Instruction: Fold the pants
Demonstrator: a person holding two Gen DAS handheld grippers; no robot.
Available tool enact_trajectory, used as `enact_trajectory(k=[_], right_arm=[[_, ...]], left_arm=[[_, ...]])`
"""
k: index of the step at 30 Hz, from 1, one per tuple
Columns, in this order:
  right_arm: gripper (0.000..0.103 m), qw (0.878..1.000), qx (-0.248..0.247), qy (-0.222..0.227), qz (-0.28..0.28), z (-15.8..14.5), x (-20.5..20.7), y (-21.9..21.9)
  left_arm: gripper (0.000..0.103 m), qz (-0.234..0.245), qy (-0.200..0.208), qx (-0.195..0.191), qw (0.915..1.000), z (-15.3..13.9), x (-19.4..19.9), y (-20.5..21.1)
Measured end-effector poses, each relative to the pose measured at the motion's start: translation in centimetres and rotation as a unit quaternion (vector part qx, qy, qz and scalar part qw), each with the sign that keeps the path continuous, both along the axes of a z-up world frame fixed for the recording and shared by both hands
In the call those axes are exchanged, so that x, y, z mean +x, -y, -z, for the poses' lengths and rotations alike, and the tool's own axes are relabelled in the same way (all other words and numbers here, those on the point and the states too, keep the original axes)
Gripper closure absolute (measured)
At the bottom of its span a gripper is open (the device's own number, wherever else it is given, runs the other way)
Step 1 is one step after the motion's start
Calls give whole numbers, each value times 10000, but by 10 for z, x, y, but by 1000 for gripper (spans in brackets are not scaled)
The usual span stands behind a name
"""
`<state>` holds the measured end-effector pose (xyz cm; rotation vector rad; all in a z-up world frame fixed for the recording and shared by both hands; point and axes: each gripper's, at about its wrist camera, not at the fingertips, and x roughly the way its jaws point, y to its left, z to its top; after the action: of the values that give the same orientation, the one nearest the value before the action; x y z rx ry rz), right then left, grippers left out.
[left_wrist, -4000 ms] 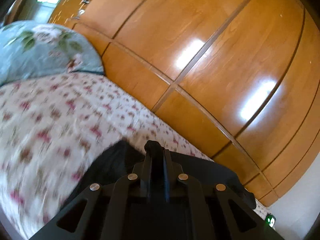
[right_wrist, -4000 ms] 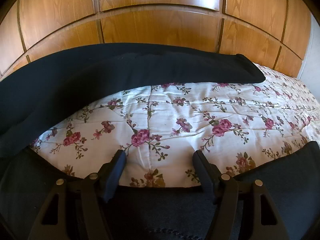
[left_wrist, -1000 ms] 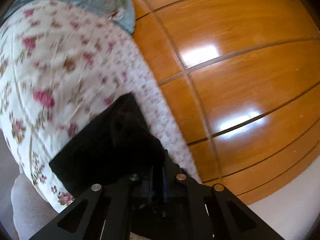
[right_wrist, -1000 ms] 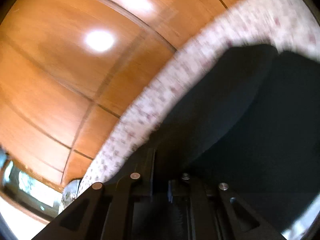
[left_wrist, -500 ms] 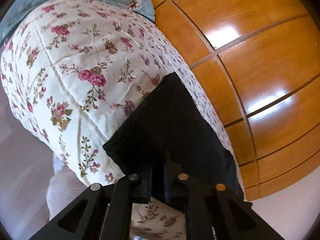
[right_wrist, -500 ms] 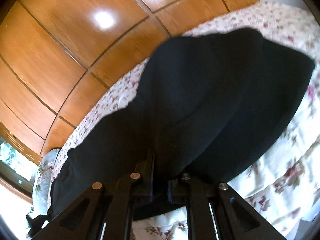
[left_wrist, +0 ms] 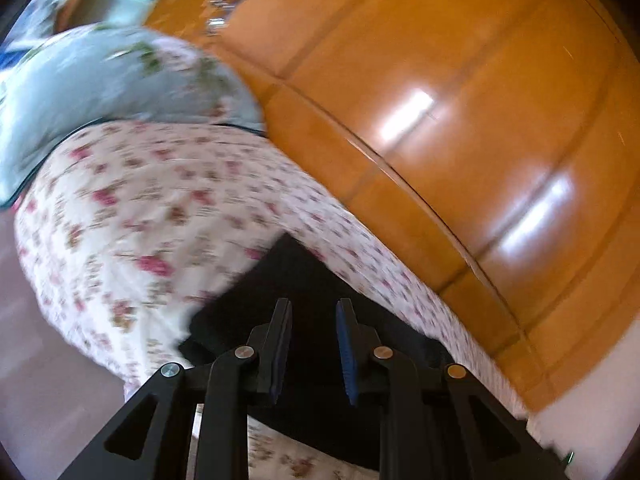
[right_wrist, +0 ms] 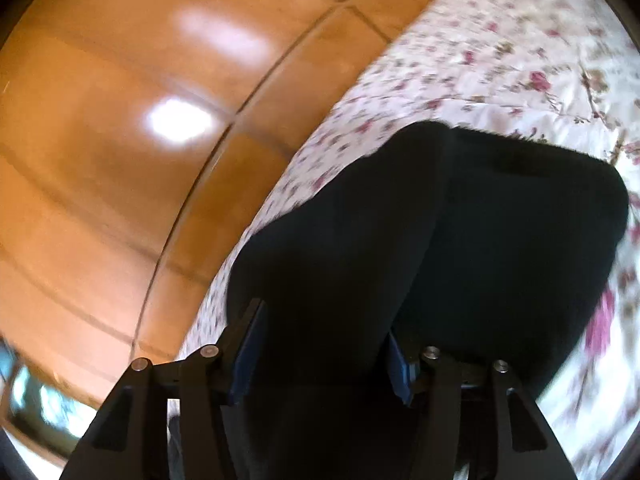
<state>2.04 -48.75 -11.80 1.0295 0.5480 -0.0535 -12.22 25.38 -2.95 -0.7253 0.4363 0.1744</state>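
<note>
Pants (right_wrist: 460, 240): one pair; tools: two, both parted.

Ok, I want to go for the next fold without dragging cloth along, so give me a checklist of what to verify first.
1. Left gripper let go: ok; its jaws have just been opening, with a clear gap and no cloth pinched.
2. Right gripper let go: ok; its jaws have just been opening wide, pads off the cloth.
3. Black pants lying on the floral bedspread: ok.
4. Pants folded over: ok; two layers show in the right wrist view.
5. Edges aligned: cannot tell; blurred.
6. Blue pillow clear of the pants: ok.
</note>
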Motion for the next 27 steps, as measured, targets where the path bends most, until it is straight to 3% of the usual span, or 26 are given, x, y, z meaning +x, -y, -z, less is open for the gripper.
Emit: enact_trajectory(k=[4,8,10,12,15,19,25,27], right_arm=[[93,9996,-218,-132,83,-10,7,14],[94,9947,-989,209,167,-52,-19,4],[94,9931,-1124,253,227,-59,-36,5],[94,9922,-1231,61,203,-55,-44,8],[94,9914,-1234,-425,127,-25,-56,18],[94,9919,-1094,-618,198,5,-53,24],[94,9879,-1347,-726,254,2,-46,21],[87,9826,-1603,-784,511,-7,-56,20]], left_arm=[[78,805,-90,232,9964,1,32,43],[78,1212,-317,185,9920,15,58,72],[78,1404,-494,194,9887,24,70,86],[78,1644,-634,222,9841,33,80,100],[78,1870,-863,300,9781,46,89,115],[78,1947,-916,448,9755,47,86,121],[78,1992,-975,448,9741,47,86,120],[77,2009,-963,517,9735,45,86,123]])
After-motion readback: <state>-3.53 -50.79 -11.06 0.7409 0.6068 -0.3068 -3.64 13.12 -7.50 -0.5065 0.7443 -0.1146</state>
